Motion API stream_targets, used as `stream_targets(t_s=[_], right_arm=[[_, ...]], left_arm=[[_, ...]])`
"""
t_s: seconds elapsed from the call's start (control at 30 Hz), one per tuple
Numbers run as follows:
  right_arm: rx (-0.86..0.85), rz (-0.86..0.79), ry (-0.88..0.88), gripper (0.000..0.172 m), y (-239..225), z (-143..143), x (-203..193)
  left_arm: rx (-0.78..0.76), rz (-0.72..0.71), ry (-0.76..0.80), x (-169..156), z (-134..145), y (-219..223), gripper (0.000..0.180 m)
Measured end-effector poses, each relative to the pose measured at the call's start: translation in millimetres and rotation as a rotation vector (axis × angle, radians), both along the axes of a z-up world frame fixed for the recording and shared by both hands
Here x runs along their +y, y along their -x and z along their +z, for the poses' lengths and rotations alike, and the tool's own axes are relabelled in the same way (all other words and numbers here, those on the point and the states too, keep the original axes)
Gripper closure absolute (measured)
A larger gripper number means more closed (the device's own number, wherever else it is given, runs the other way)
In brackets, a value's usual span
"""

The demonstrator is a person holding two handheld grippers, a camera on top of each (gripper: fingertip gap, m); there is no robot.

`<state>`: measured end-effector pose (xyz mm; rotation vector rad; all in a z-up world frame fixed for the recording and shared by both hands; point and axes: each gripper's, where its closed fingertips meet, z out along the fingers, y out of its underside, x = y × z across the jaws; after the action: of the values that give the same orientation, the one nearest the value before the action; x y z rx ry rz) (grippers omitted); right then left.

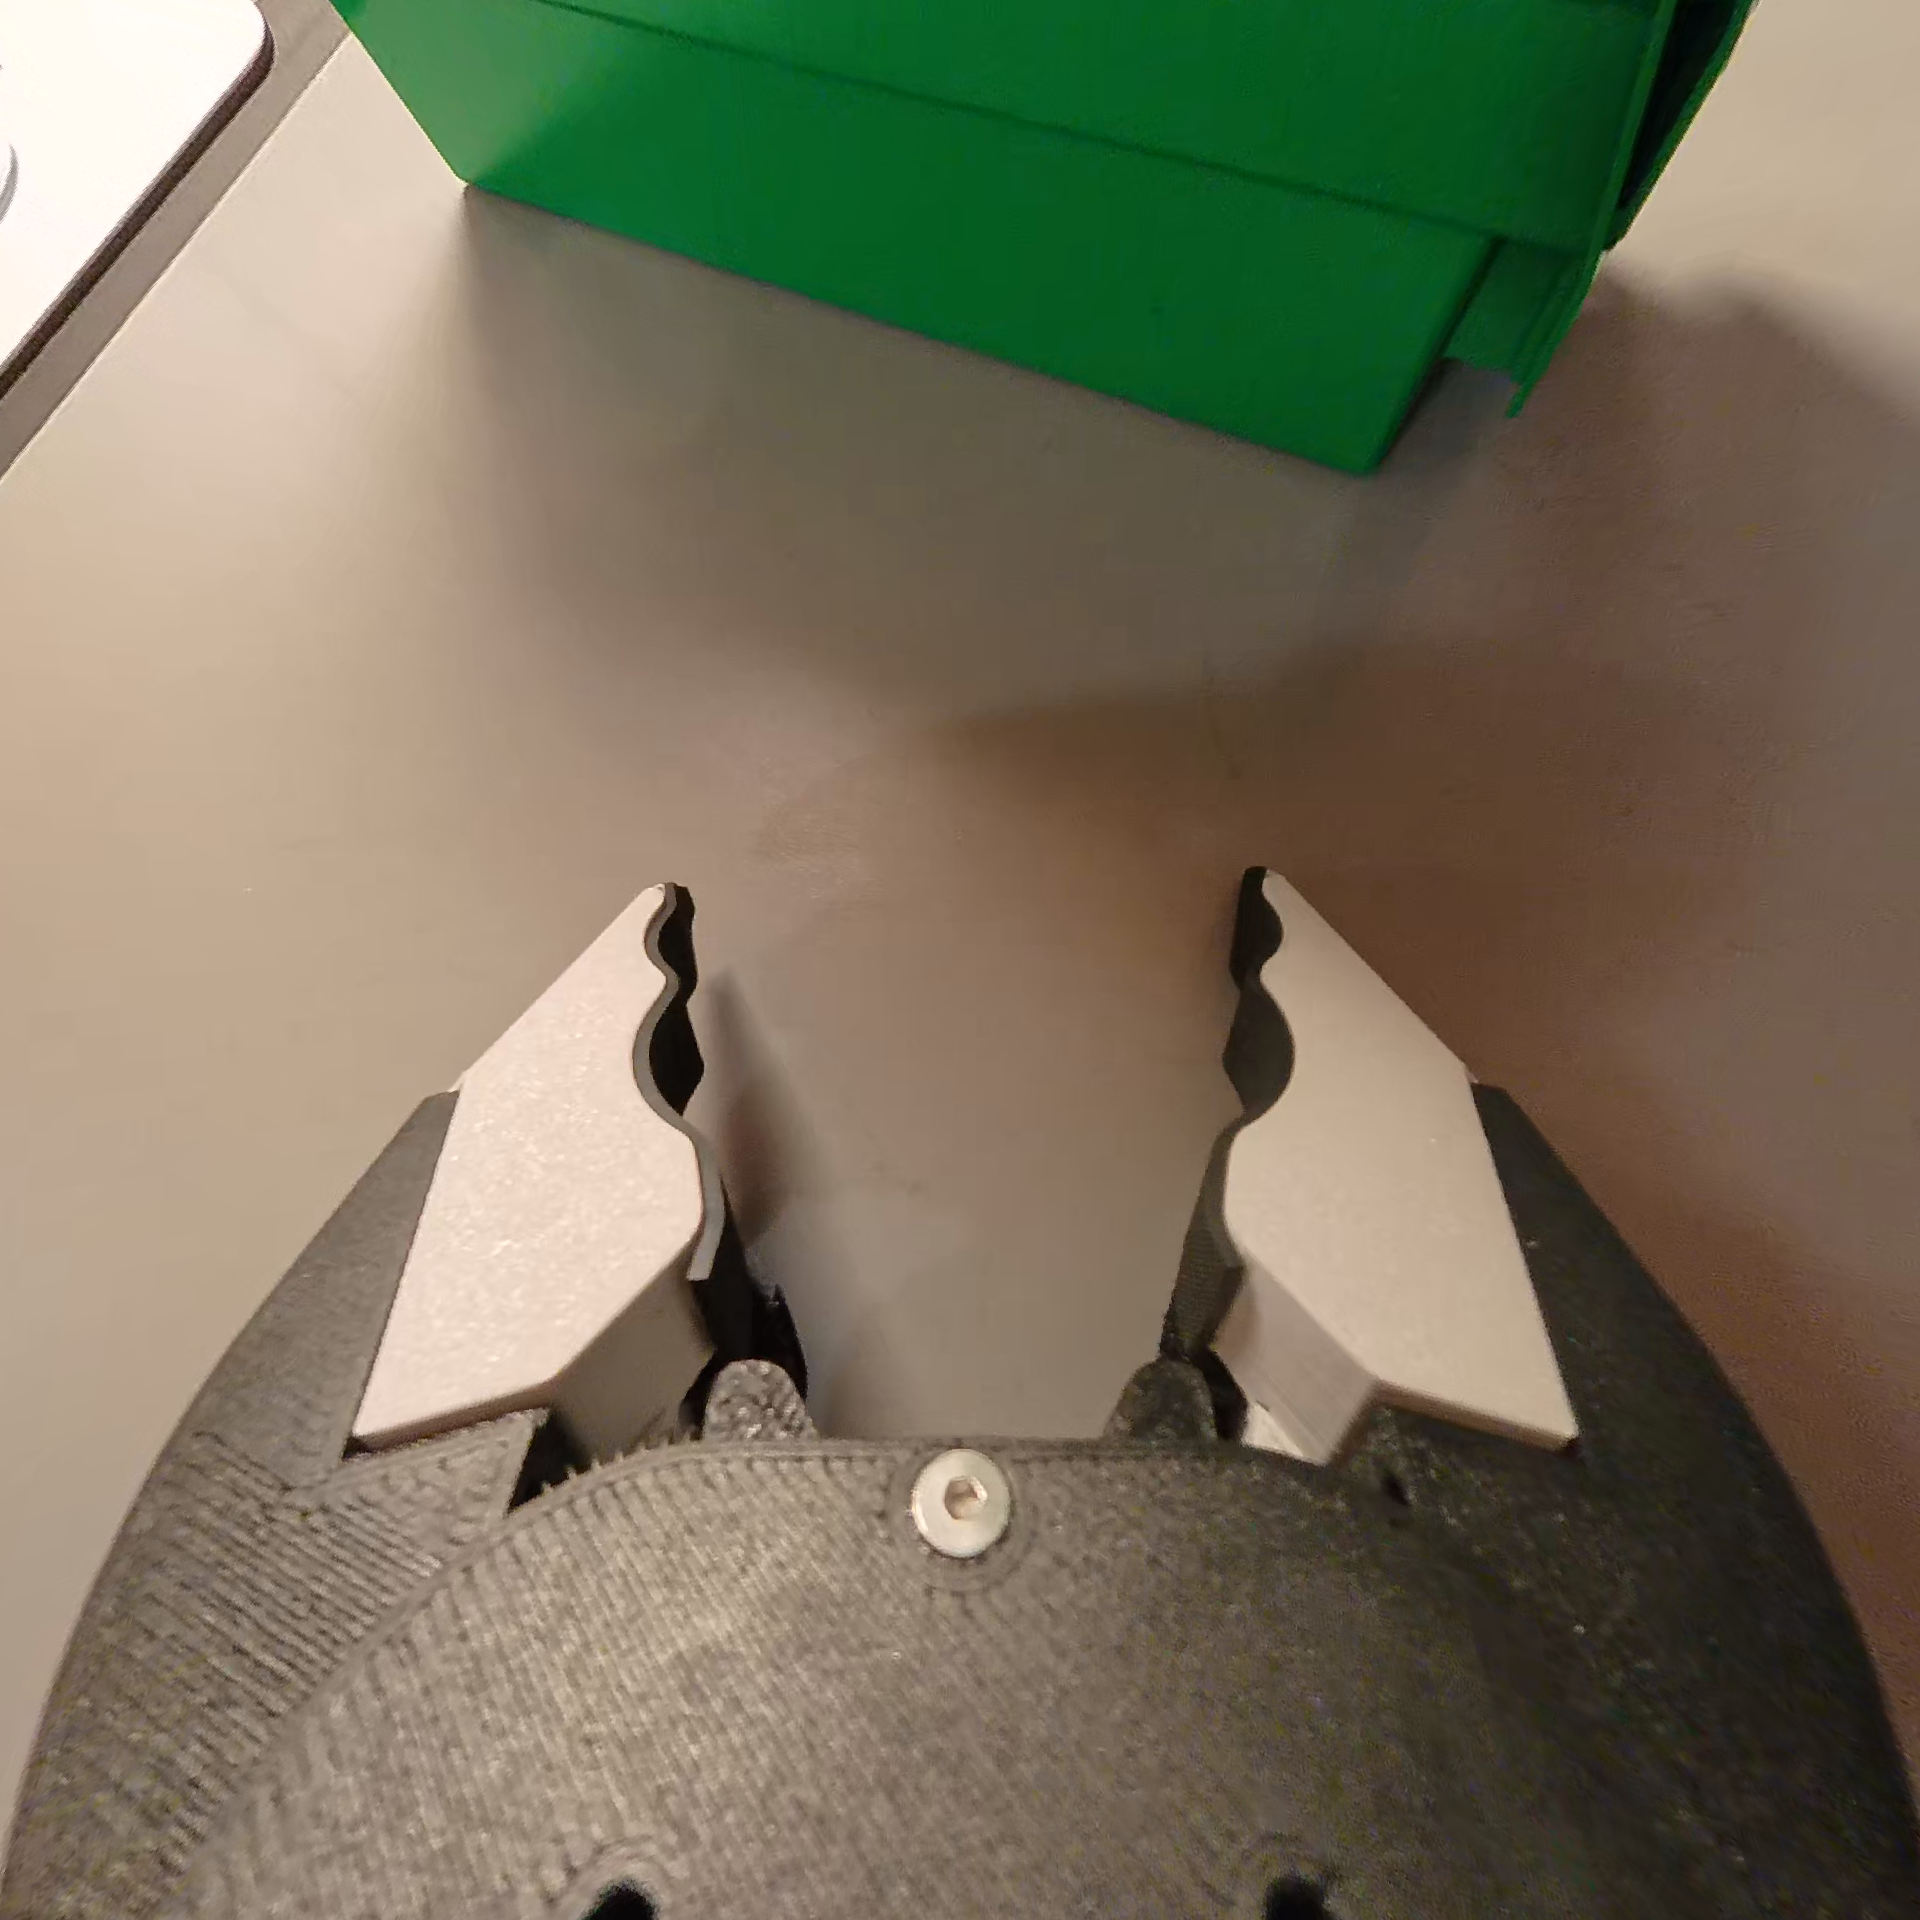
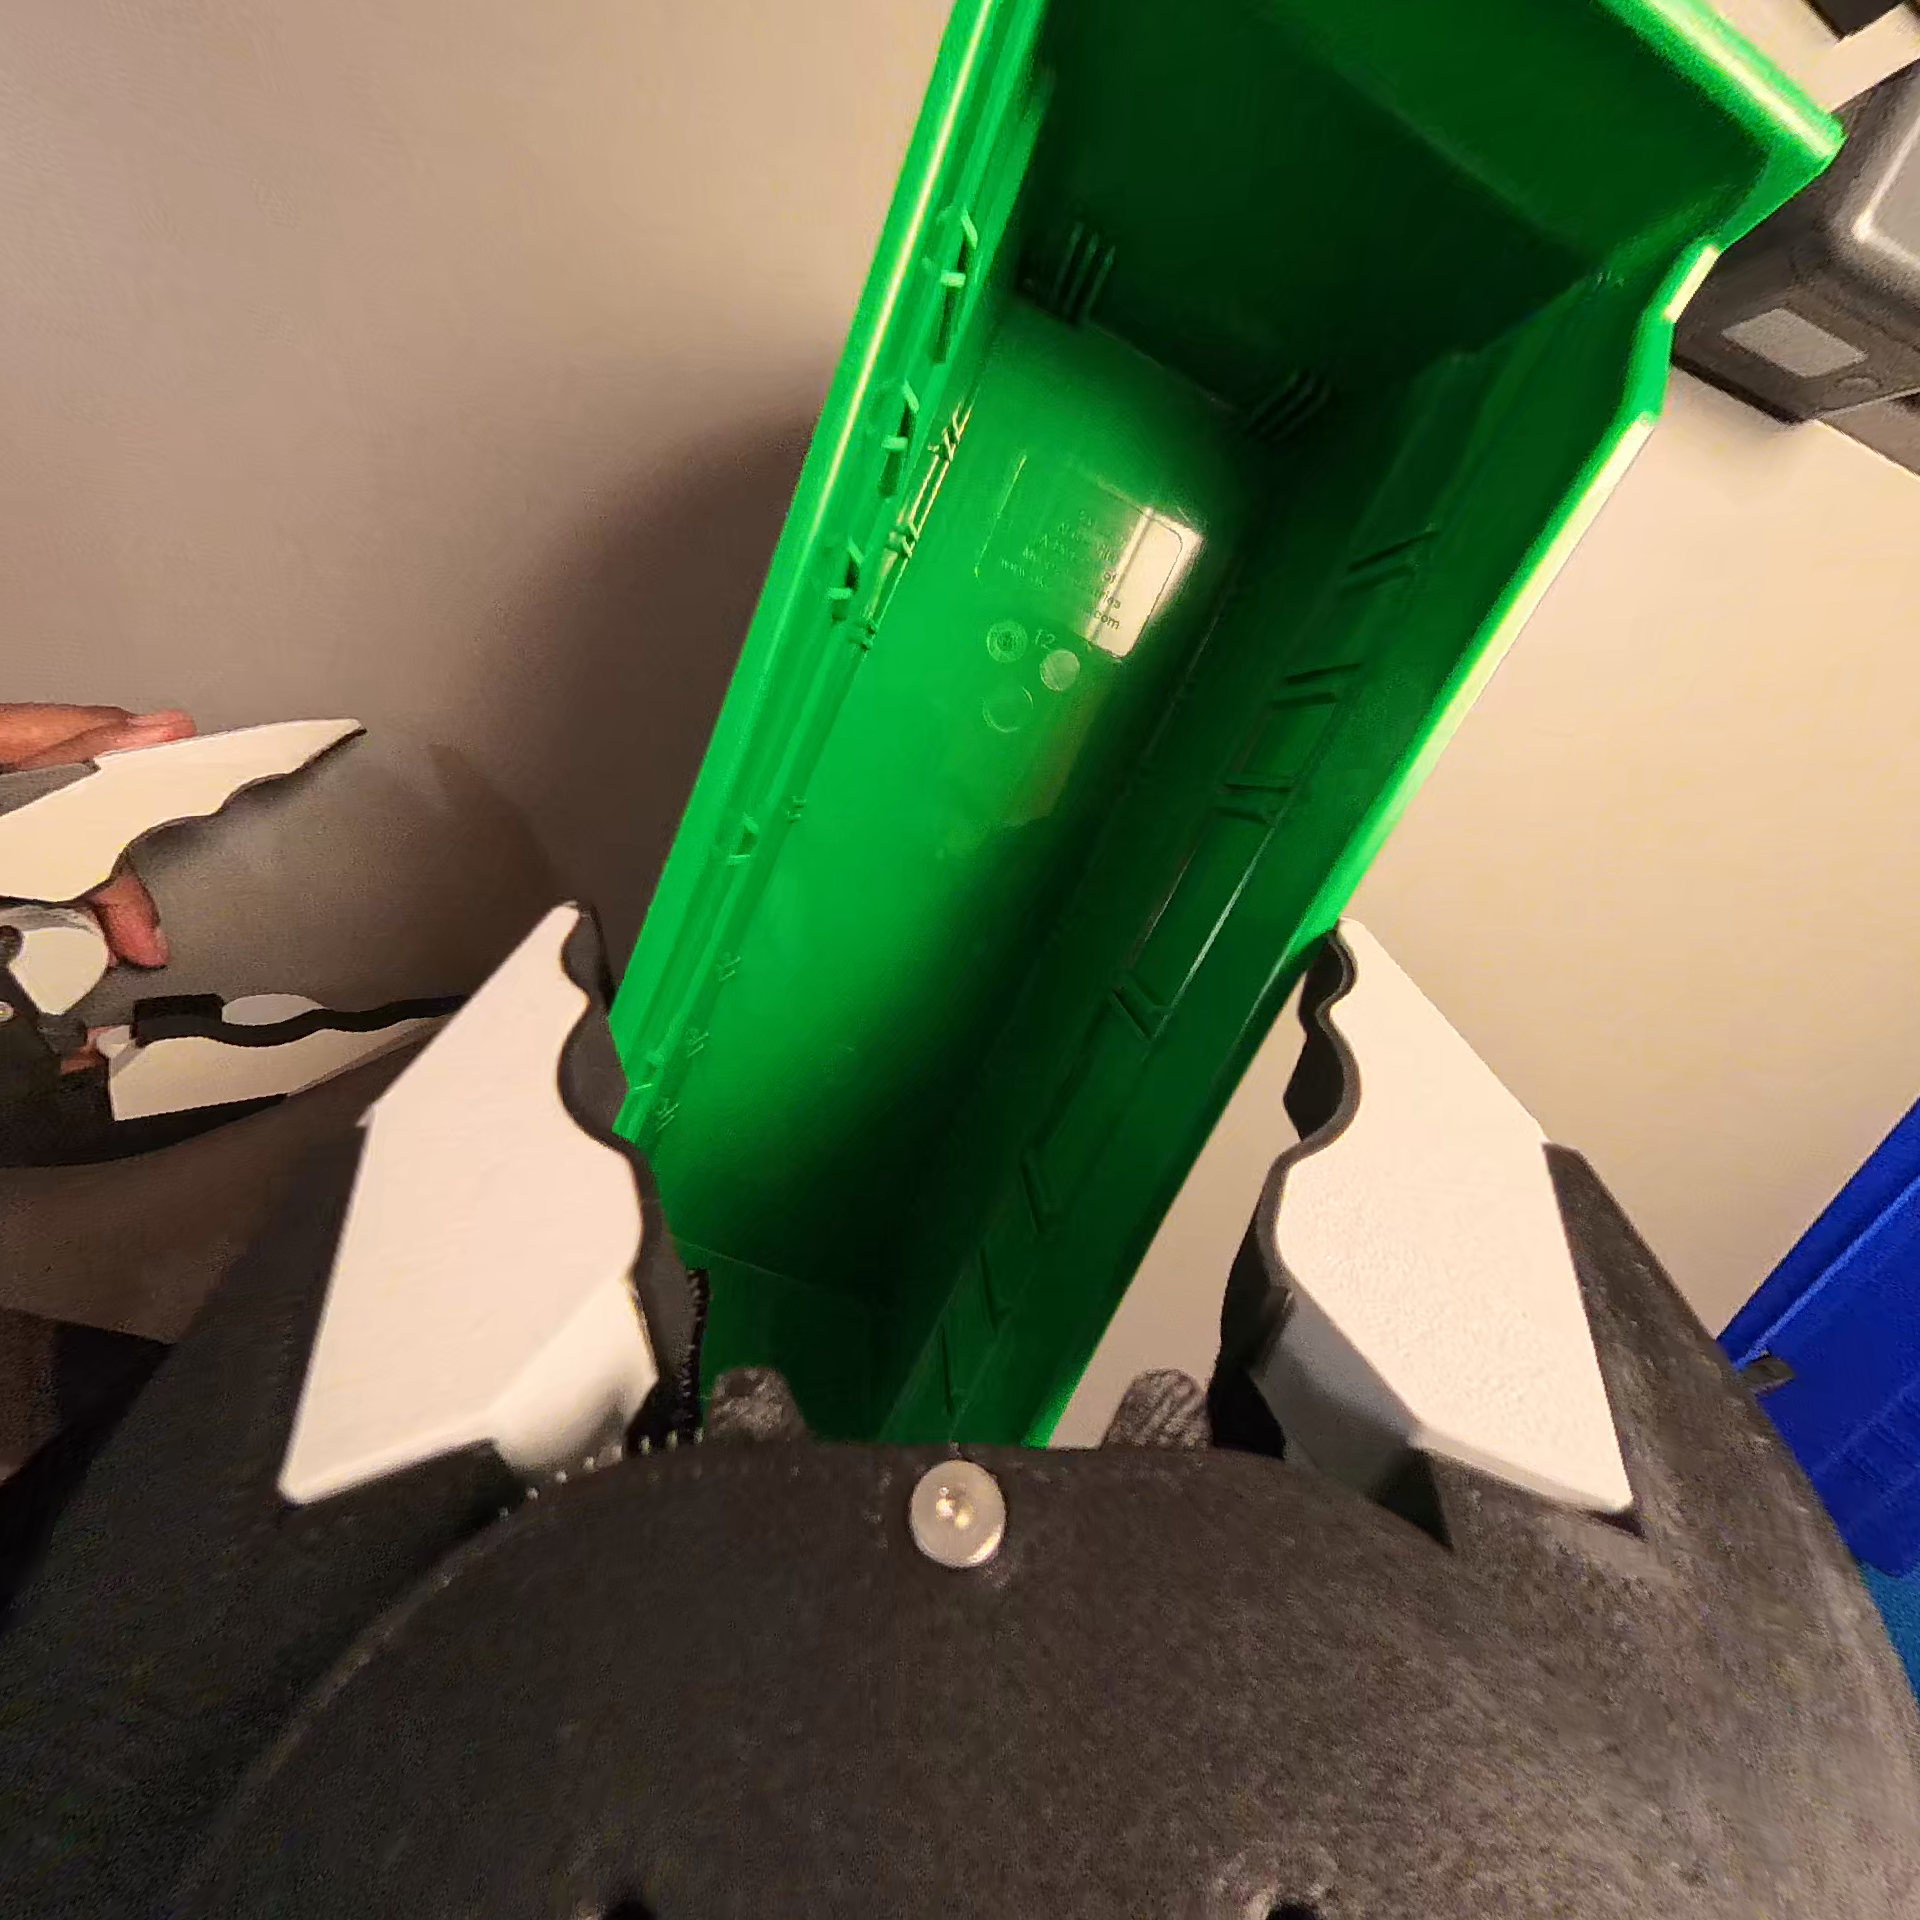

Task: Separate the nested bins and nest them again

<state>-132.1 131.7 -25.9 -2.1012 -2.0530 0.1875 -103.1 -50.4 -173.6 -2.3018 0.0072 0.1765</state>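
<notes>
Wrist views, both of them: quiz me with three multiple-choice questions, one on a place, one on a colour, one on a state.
1. In the right wrist view, where is the blue bin?
A. lower right edge
B. top left
C. between the fingers

2. In the left wrist view, what colour are the nested bins?
A. red
B. green
C. yellow

3. How is the left gripper?
A. shut on a bin
B. open, holding nothing
C. shut on a cloth

Answers: A, it is cut off by that edge; B, all walls are green; B, only table shows between its fingers.
</notes>
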Motion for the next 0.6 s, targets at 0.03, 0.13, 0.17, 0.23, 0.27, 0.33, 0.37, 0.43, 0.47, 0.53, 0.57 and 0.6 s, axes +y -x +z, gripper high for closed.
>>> stream_targets(t_s=[0.03,0.13,0.17,0.23,0.27,0.33,0.37,0.43,0.47,0.53,0.57,0.6], right_arm=[[-0.001,0.004,0.0,0.044,-0.2,1.0,0.1],[-0.005,0.017,0.003,0.052,-1.5,3.9,0.1],[-0.003,0.022,0.007,0.053,-1.6,4.9,-0.5],[0.016,0.027,0.013,0.055,-0.2,9.5,-1.6],[0.027,0.029,0.013,0.056,0.7,13.5,-1.8],[0.057,0.036,0.01,0.057,3.4,25.5,-2.0],[0.067,0.04,0.009,0.057,3.7,32.3,-2.1],[0.08,0.057,0.007,0.056,1.7,45.7,-2.3],[0.088,0.062,0.014,0.056,0.1,52.8,-2.9],[0.115,0.074,0.023,0.056,-3.9,68.1,-2.6],[0.133,0.08,0.026,0.056,-6.0,76.7,-1.6],[0.149,0.087,0.028,0.056,-8.9,85.2,0.2]], left_arm=[[0.0,0.0,0.0,0.0,0.0,0.1,0.077],[-0.002,0.001,0.0,0.1,0.0,0.3,0.077],[-0.002,0.001,0.0,0.1,-0.1,0.4,0.077],[-0.003,0.001,0.0,0.1,0.0,0.4,0.077],[-0.003,0.001,0.0,0.2,-0.2,0.4,0.077],[-0.004,0.002,0.0,0.2,-0.1,0.5,0.077],[-0.005,0.001,0.0,0.1,-0.1,0.5,0.078],[-0.006,0.002,0.0,-0.1,-0.2,0.6,0.077],[-0.007,0.002,0.0,-0.1,-0.3,0.8,0.077],[-0.006,0.002,0.001,-0.1,-0.3,0.8,0.077],[-0.006,0.002,0.0,-0.1,-0.2,0.8,0.077],[-0.006,0.002,0.0,-0.1,-0.2,0.8,0.077]])
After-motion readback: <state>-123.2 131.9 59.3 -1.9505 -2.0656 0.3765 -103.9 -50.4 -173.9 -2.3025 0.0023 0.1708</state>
